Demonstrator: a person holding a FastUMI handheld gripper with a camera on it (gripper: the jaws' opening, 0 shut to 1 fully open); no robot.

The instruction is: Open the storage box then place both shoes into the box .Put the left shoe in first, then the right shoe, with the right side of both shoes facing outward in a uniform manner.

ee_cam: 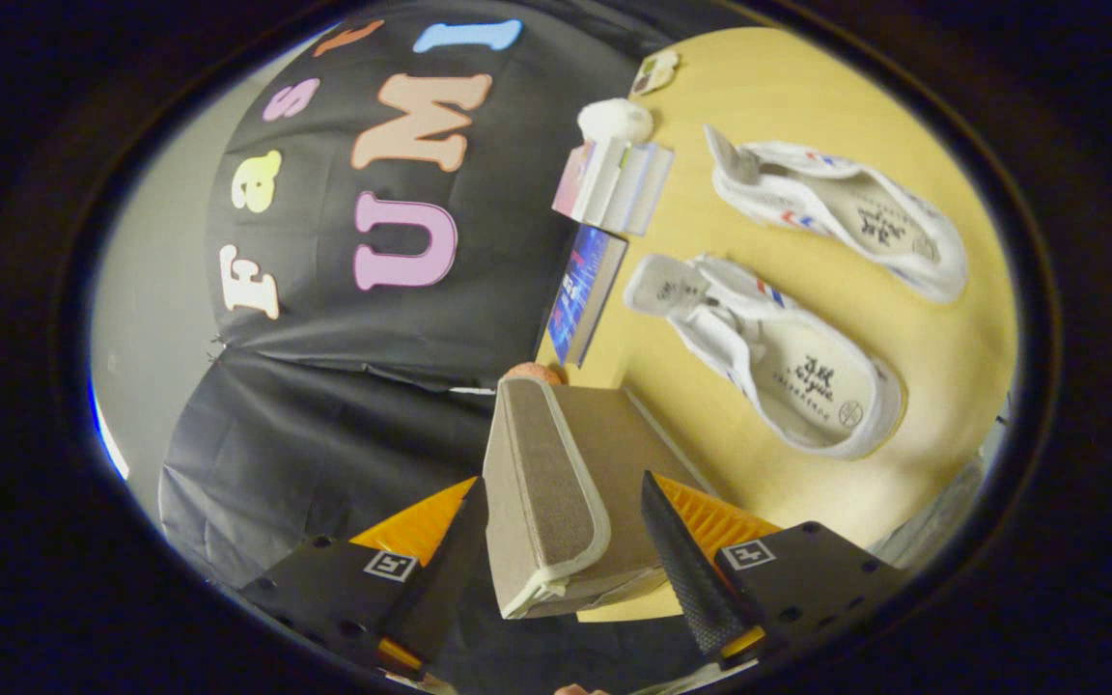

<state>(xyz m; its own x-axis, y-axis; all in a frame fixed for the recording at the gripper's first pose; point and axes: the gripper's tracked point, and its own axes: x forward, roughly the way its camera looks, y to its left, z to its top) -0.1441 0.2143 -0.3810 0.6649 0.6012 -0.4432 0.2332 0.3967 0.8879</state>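
Booth: black cloth wall behind a yellow desk (903, 483), the view rolled sideways.

Storage box (556, 483): tan fabric, pale piping round its lid; sits between the fingers of the hand-held gripper (566, 550). Lid appears closed; contents hidden. Fingers stand wide on either flank, neither clearly pressing, so nothing is held.

Shoes, pair, white with red-and-blue trim: nearer shoe (768, 367) just beyond the box, farther shoe (836, 208) beyond it, both on the bare desk, openings showing.

Books: one upright (587, 294), a small stack (614, 183) past it, by the wall.

Step, as judged: opening the box. Narrow the fingers on the lid's piped edge, not the body, and lift steadily so the light box does not slide or tip.
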